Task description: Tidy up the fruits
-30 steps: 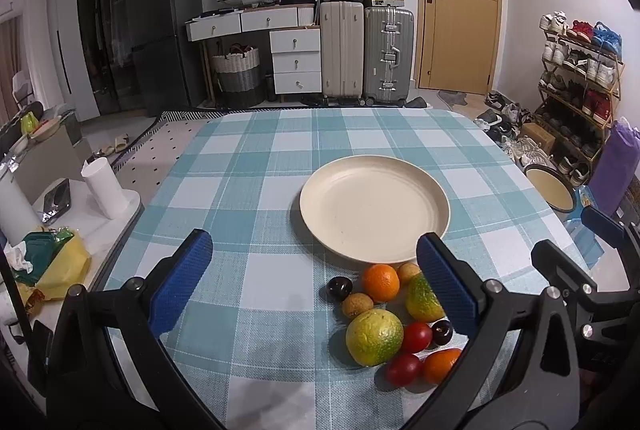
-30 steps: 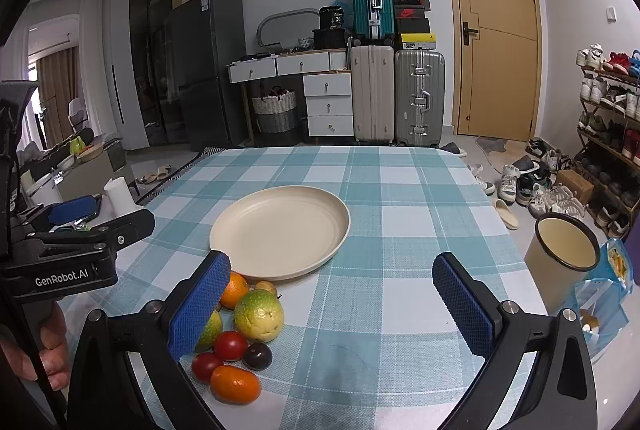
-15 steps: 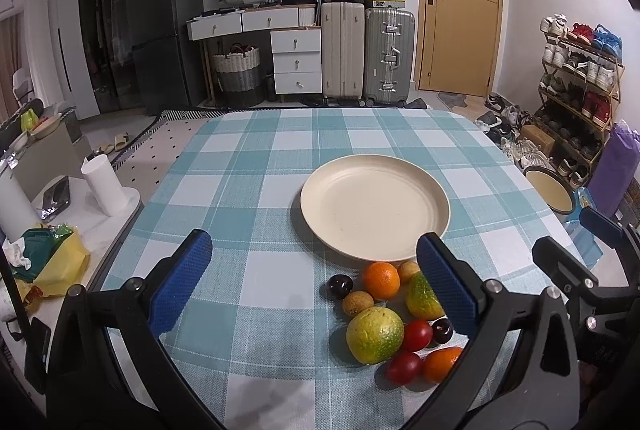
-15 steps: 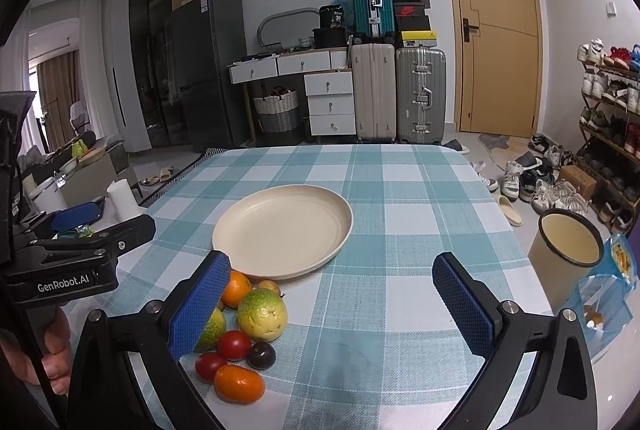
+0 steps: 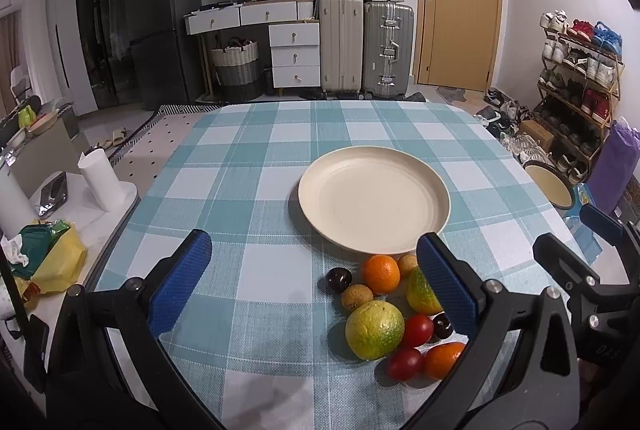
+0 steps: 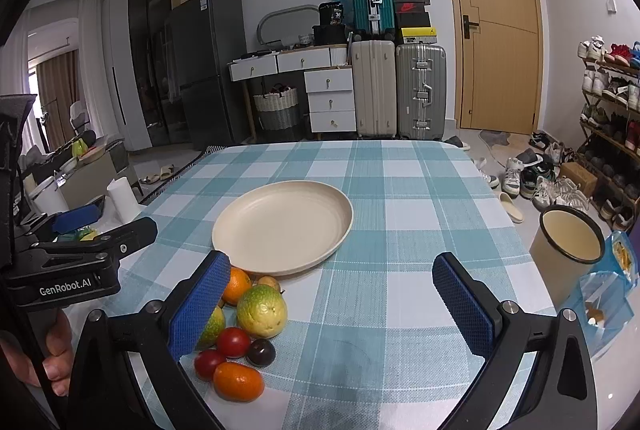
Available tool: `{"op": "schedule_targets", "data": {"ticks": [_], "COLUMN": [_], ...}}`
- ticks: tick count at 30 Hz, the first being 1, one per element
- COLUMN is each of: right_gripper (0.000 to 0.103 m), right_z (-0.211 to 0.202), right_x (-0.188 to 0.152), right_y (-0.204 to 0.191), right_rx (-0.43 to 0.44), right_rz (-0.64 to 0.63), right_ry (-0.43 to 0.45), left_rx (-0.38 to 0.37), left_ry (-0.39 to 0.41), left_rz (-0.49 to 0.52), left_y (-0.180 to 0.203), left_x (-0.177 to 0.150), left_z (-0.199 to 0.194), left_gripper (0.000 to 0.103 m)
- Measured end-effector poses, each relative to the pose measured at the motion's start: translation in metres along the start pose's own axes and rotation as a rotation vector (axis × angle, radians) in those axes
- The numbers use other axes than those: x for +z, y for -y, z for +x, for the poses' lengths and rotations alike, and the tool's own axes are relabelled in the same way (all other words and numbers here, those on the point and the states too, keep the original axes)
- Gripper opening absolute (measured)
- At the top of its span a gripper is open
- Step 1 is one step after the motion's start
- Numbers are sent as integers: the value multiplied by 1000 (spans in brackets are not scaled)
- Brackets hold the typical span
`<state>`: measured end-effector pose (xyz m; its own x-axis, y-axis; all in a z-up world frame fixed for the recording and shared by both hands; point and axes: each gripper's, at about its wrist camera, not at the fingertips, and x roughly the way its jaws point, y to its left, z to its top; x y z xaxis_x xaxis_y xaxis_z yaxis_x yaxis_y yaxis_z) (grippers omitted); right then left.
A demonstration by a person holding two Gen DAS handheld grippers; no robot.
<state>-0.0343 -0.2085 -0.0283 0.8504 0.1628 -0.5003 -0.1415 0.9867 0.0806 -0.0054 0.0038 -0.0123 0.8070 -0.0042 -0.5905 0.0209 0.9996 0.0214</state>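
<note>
A cream plate [image 5: 374,200] [image 6: 282,228] lies bare on the teal checked tablecloth [image 5: 248,190]. Just in front of it sits a cluster of fruit: an orange [image 5: 381,273] [image 6: 236,280], a large green-yellow citrus [image 5: 375,329] [image 6: 262,311], red tomatoes [image 5: 417,330] [image 6: 233,342], dark plums [image 5: 338,279] [image 6: 261,352], a small brown fruit [image 5: 357,297] and an orange tangerine [image 6: 238,381]. My left gripper [image 5: 312,282] hovers open above the near table, its right finger over the cluster. My right gripper [image 6: 332,304] is open too, with the fruit beside its left finger. Neither holds anything.
A cream enamel mug [image 6: 568,240] and a blue snack bag [image 6: 604,304] stand beyond the table's right edge. A paper roll [image 5: 98,180] and yellow bag [image 5: 52,260] sit on a low stand at the left. Suitcases, drawers and a shoe rack line the room behind.
The right gripper view has drifted slightly, the plate and fruit shifting a little right in it. The left gripper view is nearly unchanged. Both grippers stayed open.
</note>
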Motion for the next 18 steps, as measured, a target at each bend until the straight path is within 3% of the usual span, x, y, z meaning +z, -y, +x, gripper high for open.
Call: {"op": "schedule_targets", "data": {"ticks": [18], "right_gripper": [103], "right_z": [7], "right_x": [-4], "right_y": [-2], "right_rx": [24], "right_rz": [-5], "right_ry": [-16], "left_rx": [-38], "left_ry": [-43], "left_rz": [-18], "left_y": [-8], "left_x": [-6], "left_z": [13], "left_gripper": [102]}}
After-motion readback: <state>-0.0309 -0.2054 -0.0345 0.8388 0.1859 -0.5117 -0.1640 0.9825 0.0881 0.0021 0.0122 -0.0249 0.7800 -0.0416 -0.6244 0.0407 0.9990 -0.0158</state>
